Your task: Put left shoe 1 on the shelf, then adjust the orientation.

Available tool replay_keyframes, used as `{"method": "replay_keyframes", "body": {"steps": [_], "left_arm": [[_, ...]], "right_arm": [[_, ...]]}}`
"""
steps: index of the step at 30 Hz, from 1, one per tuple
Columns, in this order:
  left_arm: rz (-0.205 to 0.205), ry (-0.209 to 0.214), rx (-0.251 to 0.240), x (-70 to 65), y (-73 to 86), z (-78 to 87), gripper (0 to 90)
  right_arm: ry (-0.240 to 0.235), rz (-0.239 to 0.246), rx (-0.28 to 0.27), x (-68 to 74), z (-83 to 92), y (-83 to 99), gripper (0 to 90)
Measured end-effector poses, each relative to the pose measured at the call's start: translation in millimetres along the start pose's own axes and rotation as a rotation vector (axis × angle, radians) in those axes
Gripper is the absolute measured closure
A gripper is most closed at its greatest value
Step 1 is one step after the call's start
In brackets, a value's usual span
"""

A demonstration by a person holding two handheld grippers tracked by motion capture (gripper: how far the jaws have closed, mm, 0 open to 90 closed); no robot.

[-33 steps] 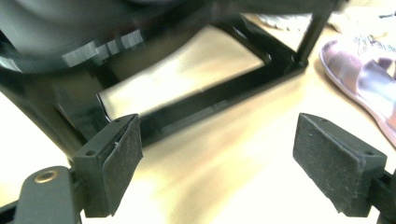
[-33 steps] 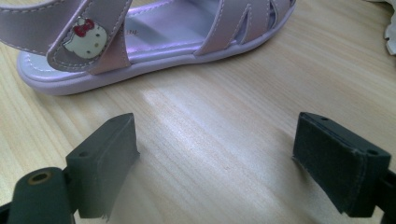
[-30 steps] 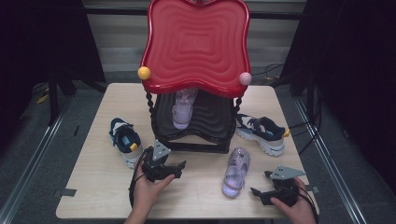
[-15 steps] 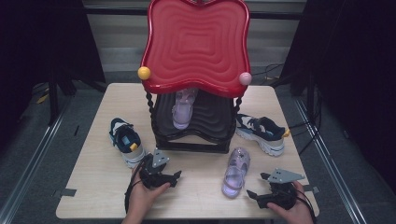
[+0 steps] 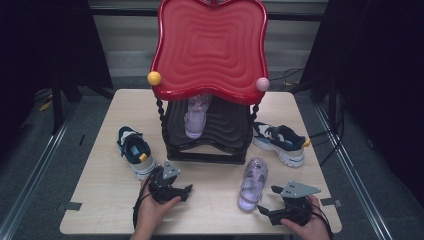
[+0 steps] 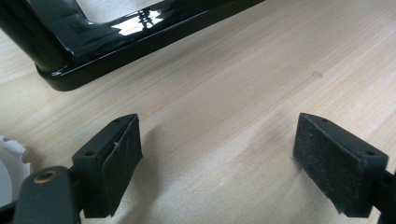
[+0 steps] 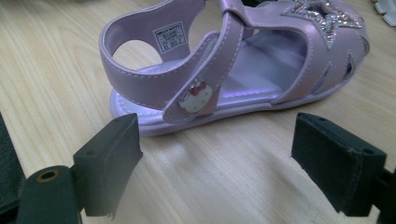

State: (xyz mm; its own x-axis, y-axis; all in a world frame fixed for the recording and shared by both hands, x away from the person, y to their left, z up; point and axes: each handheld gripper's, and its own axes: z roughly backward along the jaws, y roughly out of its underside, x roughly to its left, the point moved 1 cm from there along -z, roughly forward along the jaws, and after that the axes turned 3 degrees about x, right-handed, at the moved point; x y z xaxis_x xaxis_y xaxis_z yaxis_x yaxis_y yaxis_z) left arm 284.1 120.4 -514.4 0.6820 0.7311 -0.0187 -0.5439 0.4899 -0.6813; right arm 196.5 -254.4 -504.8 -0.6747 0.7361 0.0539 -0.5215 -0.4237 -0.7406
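The purple sandal (image 7: 233, 70) lies flat on the table (image 5: 210, 210), near side, right of centre, just in front of the right gripper (image 7: 217, 163). That gripper's jaws are spread wide with nothing between them, and in the right gripper view the sandal's sole sits just past the pads, not touching as far as anyone can tell. It's got a sparkly star on the toe and a little cartoon patch on the strap.

In the high view the right gripper (image 5: 272, 206) sits low at the near right edge, pointing left toward the sandal's (image 5: 251, 184) heel. The left gripper (image 5: 184, 191) is at the near left, jaws also apart and empty over bare wood, with the black base of the shoe rack (image 6: 116, 42) just beyond.

Further out: a second purple sandal (image 5: 196, 116) sits on the rack's (image 5: 210, 135) lower shelf under the big red wavy top. A navy sneaker (image 5: 134, 151) lies left of the rack, right by the left gripper, and another sneaker (image 5: 280, 142) lies on the right side.
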Motion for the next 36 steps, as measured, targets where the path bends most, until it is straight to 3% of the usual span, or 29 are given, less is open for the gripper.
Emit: {"method": "replay_keyframes", "body": {"steps": [9,19,25,36], "left_arm": [[-0.007,0.008,-0.007,0.6,0.5,-0.6,14.9],[-0.006,0.008,-0.004,0.8,0.4,-0.4,14.7],[-0.006,0.008,-0.005,0.8,0.3,-0.6,14.7],[-0.005,0.009,-0.005,0.9,0.3,-0.6,14.7]], "right_arm": [[-0.021,0.011,0.002,6.1,-6.5,-1.4,15.1],[-0.037,-0.026,-0.018,7.2,-8.9,-4.5,16.3],[-0.018,-0.013,-0.019,9.3,-12.8,-7.2,20.7],[0.014,-0.002,-0.013,1.2,-3.7,-5.9,23.9]]}}
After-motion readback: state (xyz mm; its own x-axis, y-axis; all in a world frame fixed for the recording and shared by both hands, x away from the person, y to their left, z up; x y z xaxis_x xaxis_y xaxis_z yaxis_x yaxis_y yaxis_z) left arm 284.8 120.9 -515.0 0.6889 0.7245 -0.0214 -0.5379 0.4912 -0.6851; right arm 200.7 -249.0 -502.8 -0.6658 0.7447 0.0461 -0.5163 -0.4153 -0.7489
